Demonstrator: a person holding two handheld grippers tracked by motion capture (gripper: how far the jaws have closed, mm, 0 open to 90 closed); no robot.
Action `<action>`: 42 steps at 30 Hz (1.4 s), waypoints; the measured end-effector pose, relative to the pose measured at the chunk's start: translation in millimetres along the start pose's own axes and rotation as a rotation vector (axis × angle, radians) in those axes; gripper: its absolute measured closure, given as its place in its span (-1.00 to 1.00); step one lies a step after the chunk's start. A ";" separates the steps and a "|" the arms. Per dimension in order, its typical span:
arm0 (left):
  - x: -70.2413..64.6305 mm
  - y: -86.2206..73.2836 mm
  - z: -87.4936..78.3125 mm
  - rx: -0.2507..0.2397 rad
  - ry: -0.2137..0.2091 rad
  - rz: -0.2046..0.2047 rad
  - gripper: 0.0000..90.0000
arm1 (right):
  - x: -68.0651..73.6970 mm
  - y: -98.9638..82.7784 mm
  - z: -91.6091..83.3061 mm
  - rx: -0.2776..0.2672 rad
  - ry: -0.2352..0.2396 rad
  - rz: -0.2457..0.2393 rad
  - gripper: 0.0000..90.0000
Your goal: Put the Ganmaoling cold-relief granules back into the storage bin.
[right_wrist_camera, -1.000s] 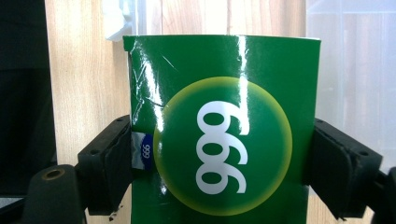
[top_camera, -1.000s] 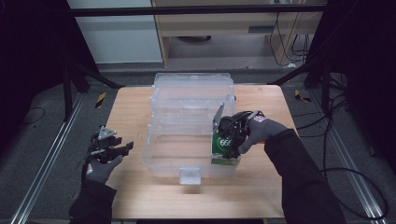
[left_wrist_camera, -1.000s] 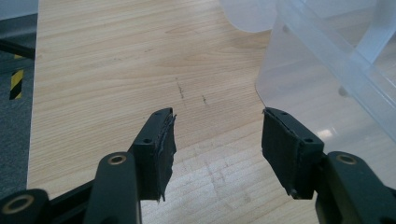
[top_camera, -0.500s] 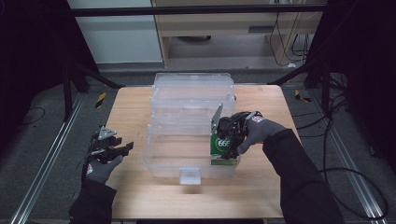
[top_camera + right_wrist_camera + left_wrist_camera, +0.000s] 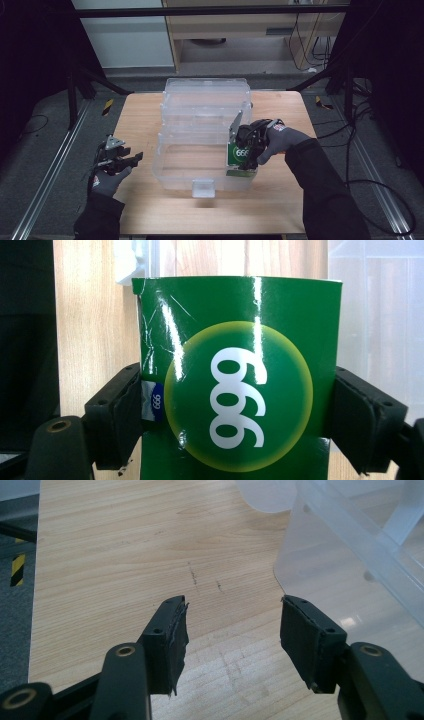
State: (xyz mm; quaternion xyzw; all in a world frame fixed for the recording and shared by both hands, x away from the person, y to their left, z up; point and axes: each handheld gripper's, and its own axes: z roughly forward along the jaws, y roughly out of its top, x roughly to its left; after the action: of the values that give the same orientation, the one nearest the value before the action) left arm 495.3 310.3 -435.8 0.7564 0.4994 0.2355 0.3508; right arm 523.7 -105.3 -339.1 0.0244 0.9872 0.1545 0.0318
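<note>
My right gripper [image 5: 246,150] is shut on a green carton [image 5: 239,159] printed with white digits in a yellow-green circle. It holds the carton at the right front corner of a clear plastic storage box [image 5: 200,170] in the middle of the wooden table [image 5: 140,115]. In the right gripper view the carton [image 5: 240,385] sits between the two black pads [image 5: 120,415] of the gripper [image 5: 240,417], with the box wall behind it. My left gripper [image 5: 129,160] hovers open over the table's left side, just left of the box. Its own view has the gripper [image 5: 232,630] with nothing between its jaws and the clear box [image 5: 350,555] at the right.
The box's clear lid [image 5: 207,97] lies open behind it, toward the table's far edge. A white latch [image 5: 203,188] sticks out from the box's front wall. Bare wood [image 5: 125,555] lies left of the box. Black frame posts and cables stand around the table.
The right gripper has eased the green carton slightly lower and nearer at the box's right front corner. The left gripper has stayed where it was, open.
</note>
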 end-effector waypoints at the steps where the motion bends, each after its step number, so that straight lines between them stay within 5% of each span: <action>1: -0.1 0.0 0.5 0.000 0.000 0.001 -0.04 | 0.2 0.4 0.2 0.001 0.002 0.003 -0.58; 10: -0.4 -0.5 2.2 0.005 0.000 0.004 -0.04 | -2.8 0.1 2.0 -0.034 0.010 -0.049 -0.58; 21: 0.9 -1.1 2.5 0.008 -0.001 0.002 -0.04 | -3.4 0.3 16.0 0.001 0.038 -0.075 -0.58; 42: 0.0 -1.5 3.4 0.012 -0.002 0.002 -0.04 | -1.7 -4.7 34.8 0.009 0.019 -0.024 -0.62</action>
State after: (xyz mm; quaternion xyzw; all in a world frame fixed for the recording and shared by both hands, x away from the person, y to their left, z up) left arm 496.8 309.6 -439.2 0.7591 0.4998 0.2323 0.3465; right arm 527.6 -99.4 -373.5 0.0113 0.9884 0.1497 0.0241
